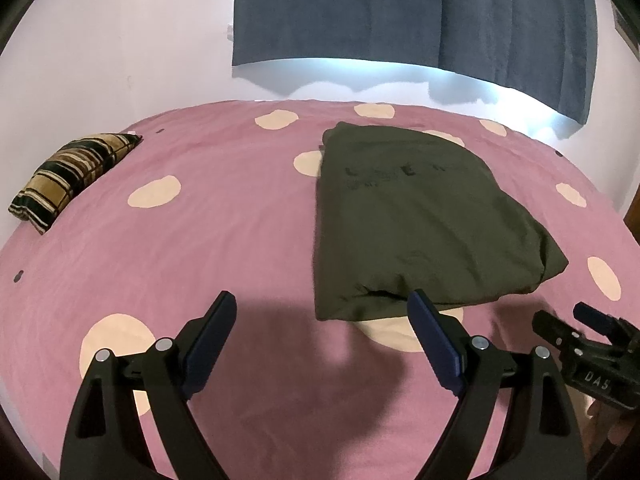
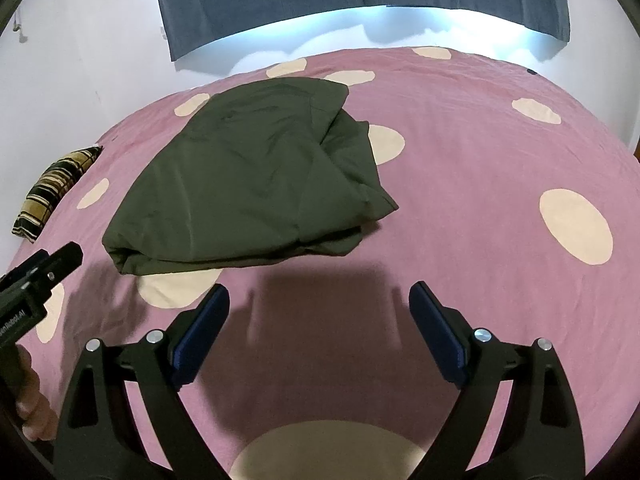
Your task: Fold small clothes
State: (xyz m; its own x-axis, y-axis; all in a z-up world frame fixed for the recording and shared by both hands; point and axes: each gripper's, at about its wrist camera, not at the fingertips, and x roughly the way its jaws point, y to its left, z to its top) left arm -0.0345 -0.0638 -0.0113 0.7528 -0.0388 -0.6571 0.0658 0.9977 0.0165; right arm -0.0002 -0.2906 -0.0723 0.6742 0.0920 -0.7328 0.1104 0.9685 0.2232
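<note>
Lengthwise, the folded olive garment (image 1: pixel 416 216) runs away from both claws.

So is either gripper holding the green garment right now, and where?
Nothing is held: left gripper and right gripper are open, short of the garment.

Curtain (image 1: pixel 400 12) top cut off by upper frame edge in both views. Dark lettering on garment (image 1: pixel 400 184) too faint to read. Pillow (image 2: pixel 52 192) partly past bed's left edge in right wrist view. Hand (image 2: pixel 34 412) mostly hidden behind left gripper (image 2: pixel 36 280) body. Label there reads only in part.
</note>
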